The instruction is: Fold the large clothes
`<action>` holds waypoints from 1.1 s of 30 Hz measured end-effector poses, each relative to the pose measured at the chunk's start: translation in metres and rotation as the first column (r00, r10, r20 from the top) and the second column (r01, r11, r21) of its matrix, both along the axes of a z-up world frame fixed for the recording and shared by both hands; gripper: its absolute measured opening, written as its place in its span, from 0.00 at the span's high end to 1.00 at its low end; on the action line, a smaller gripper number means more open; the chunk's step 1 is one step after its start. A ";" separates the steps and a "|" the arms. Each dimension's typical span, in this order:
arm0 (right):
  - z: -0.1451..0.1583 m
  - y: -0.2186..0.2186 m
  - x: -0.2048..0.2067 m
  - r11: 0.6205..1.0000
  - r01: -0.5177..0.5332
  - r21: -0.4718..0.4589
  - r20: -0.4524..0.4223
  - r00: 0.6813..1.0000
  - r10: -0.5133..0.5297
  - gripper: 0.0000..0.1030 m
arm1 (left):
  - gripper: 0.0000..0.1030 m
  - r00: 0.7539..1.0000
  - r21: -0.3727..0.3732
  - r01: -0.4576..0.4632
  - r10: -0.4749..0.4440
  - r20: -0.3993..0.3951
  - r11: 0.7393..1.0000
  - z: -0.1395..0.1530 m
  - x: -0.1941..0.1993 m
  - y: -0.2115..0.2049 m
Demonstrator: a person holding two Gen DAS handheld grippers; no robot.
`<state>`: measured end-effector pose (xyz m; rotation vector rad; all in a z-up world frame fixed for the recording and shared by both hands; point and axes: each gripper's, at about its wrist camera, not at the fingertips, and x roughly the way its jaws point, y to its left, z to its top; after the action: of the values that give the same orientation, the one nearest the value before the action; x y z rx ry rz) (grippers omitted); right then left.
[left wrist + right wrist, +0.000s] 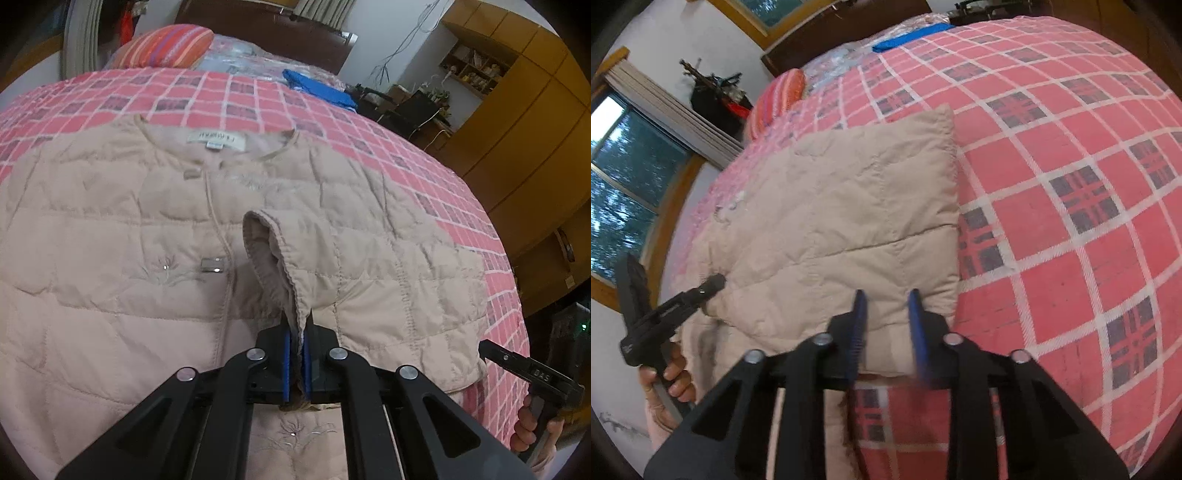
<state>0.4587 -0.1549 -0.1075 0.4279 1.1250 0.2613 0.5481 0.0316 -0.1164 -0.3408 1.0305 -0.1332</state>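
Beige quilted jacket (110, 229) lying flat on bed with red plaid cover (258, 96), front side up. Neckline and label point toward headboard end, so long axis runs head-to-foot of bed. One sleeve folded in across chest, cuff (266, 236) landing about mid-front. Left gripper (297, 332) pinched tight on that cuff edge, fabric squeezed between blue pads. Right gripper (886, 306) hovering over folded corner near jacket's side edge, fingers spread moderately, gripping nothing. Striped pillow (166, 44) up by headboard.
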 end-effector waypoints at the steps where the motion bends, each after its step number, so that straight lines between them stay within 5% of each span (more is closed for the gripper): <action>1: -0.003 0.001 -0.001 1.000 -0.002 -0.008 -0.006 1.000 0.002 0.83 | 0.95 1.000 -0.002 0.000 0.000 -0.002 1.000 -0.002 0.000 -0.002; 9: 0.015 0.002 -0.010 0.999 -0.031 0.036 0.041 0.999 0.029 0.74 | 0.95 0.998 -0.036 -0.041 0.043 0.053 0.999 0.021 -0.012 0.024; 13: 0.027 0.005 -0.014 0.999 -0.040 0.030 0.064 0.997 0.038 0.49 | 0.95 0.990 -0.013 -0.114 0.114 0.085 0.993 0.034 -0.022 0.067; 19: 0.018 0.033 -0.006 0.993 -0.111 0.033 0.022 0.994 0.111 0.49 | 0.95 0.983 -0.011 -0.178 0.178 0.040 0.984 0.025 -0.035 0.122; 23: 0.007 0.056 0.002 0.990 -0.138 0.016 -0.014 0.990 0.139 0.68 | 0.95 0.979 0.012 -0.204 0.204 0.024 0.979 0.013 -0.038 0.138; 26: 0.003 0.064 0.004 0.990 -0.142 -0.024 -0.022 0.990 0.141 0.73 | 0.95 0.979 0.004 -0.204 0.204 0.001 0.979 0.000 -0.037 0.144; 31: -0.001 0.064 0.007 0.990 -0.136 -0.040 -0.041 0.990 0.134 0.73 | 0.92 0.981 0.017 -0.194 0.194 -0.012 0.981 -0.011 -0.036 0.145; 33: 0.000 0.067 0.006 0.989 -0.139 -0.056 -0.043 0.990 0.137 0.71 | 0.83 0.981 0.034 -0.194 0.194 -0.017 0.980 -0.007 -0.037 0.143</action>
<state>0.4649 -0.0880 -0.1077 0.3046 1.1993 0.3418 0.5110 0.1750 -0.1232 -0.4123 1.0128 0.0625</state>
